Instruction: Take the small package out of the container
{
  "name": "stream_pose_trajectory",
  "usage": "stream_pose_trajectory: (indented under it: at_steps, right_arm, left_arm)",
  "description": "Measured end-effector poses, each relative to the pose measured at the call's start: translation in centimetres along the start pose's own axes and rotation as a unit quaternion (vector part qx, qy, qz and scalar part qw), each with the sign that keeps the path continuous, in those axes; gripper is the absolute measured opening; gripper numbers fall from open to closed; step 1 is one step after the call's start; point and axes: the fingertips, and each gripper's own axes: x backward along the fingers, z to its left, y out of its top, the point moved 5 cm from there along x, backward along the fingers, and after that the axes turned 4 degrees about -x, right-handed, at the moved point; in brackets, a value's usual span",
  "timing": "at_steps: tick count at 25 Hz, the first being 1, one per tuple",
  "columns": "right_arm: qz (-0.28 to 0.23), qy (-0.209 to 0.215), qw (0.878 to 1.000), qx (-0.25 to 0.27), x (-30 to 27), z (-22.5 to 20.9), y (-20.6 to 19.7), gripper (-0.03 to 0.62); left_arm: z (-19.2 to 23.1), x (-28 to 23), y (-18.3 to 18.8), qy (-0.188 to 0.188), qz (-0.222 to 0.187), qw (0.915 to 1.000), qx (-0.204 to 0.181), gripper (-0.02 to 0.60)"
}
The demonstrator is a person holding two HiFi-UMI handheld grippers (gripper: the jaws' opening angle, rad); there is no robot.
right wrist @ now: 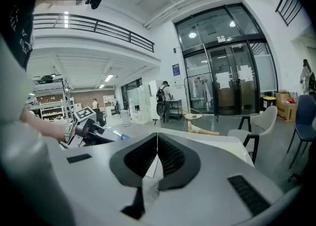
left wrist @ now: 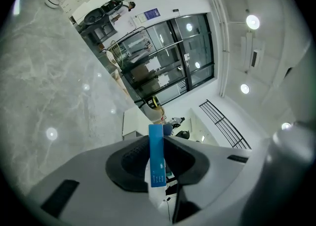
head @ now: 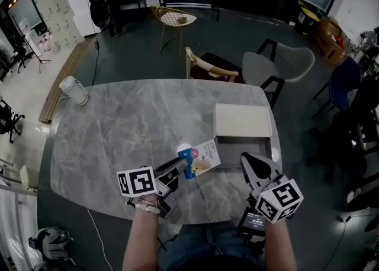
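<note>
Grey marble tabletop (head: 118, 128) below: left tongs (head: 177, 168) clench the small blue-and-white flat package (head: 200, 158), already outside the open cream rectangular box (head: 243, 123), which sits just ahead of the right tongs (head: 253, 163), closed on nothing. The extraction looks done.

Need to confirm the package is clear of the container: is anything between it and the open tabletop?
Nothing visible does. The left tool is shut on the small package, held just left of the container over the table; the right tool is off to the side.
</note>
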Motion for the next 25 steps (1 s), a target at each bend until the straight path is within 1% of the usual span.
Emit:
stream_pose_trajectory:
  at_steps: [4,7,11,14,17,21,23,25]
  right_arm:
    - [-0.002,0.015,1.0,0.02,0.5,-0.3,1.0,0.026]
    - [-0.008,0.021,0.999,0.039,1.0,-0.8,2.1,0.026]
    - [-0.031,0.027,0.998,0.049,1.9,-2.3,3.8,0.026]
    - [-0.054,0.025,0.997,0.057,2.4,-3.4,5.3,0.026]
    - [-0.075,0.019,0.995,0.057,3.0,-4.0,6.2,0.026]
    - [-0.091,0.014,0.994,0.062,3.7,-5.0,6.8,0.026]
    - [-0.1,0.011,0.993,0.068,3.9,-5.4,7.2,0.026]
    - [-0.109,0.008,0.991,0.072,4.2,-5.7,7.5,0.026]
  left_arm:
    - [-1.7,-0.3,-0.2,-0.003,-0.022,0.9995,-0.021,0.094]
    - [-3.3,-0.5,0.2,-0.006,-0.053,0.9976,-0.045,0.093]
    - [-5.6,-1.2,1.4,-0.018,-0.092,0.9928,-0.075,0.092]
    - [-8.0,-1.6,3.1,-0.029,-0.109,0.9866,-0.117,0.094]
    - [-10.0,-1.6,4.4,-0.036,-0.132,0.9761,-0.169,0.094]
    - [-11.7,-1.8,5.5,-0.041,-0.167,0.958,-0.229,0.094]
    - [-12.4,-2.1,5.7,-0.039,-0.178,0.9467,-0.265,0.094]
    - [-13.2,-2.4,5.7,-0.038,-0.189,0.9322,-0.306,0.094]
